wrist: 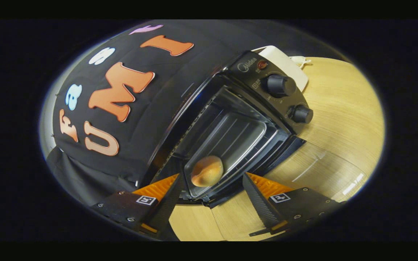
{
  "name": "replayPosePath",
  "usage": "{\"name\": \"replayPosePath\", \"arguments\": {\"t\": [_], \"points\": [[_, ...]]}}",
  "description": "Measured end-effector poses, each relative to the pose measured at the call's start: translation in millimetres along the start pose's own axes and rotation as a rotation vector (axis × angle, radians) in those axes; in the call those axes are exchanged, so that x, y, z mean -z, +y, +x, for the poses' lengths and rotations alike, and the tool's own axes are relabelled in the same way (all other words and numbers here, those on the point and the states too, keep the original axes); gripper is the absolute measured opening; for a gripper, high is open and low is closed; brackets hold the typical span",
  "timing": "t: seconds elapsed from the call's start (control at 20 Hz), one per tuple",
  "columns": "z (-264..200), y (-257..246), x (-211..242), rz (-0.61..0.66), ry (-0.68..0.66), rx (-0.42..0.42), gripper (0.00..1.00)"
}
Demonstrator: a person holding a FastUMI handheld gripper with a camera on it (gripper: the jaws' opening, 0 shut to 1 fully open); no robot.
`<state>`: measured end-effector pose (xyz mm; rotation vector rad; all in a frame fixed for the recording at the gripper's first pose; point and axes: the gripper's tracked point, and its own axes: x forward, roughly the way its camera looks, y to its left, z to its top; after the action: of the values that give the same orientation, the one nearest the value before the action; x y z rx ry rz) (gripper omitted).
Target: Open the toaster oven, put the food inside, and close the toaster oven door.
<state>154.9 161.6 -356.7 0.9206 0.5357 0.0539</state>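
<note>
1. The toaster oven (230, 119) stands on the wooden table (339, 119), just ahead of the gripper (210, 181) and tilted in the gripper view. Its door (227, 145) looks closed: the glass pane sits flush against the front, and its near edge lies between the fingertips.

2. The food (207, 170), a rounded golden-brown piece like a bun, shows through the glass, just ahead of the fingers and between them. It appears to rest inside the oven on a tray (230, 145), though whether it truly lies behind the pane or against it cannot be settled for certain.

3. The gripper's fingers stand well apart, holding nothing. Neither finger presses on the door or on the food.

4. Beyond the fingers, on the far side of the door, the control panel carries two knobs (279, 85); both sit untouched and well apart from the fingers.

5. Judged from how things lie, the opening and the loading seem done, and the door seems shut as well.

6. What may be left is slight: a check that the door is fully seated along its near edge. If it is, the task looks finished.
</note>
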Motion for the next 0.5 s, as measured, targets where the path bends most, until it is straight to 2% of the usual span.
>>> {"name": "replayPosePath", "arguments": {"t": [0.3, 0.5], "points": [[-55.0, -8.3, 3.9, -0.147, -0.022, 0.031, 0.98], [-87.1, -31.5, 18.1, -0.331, -0.004, 0.103, 0.98]]}}
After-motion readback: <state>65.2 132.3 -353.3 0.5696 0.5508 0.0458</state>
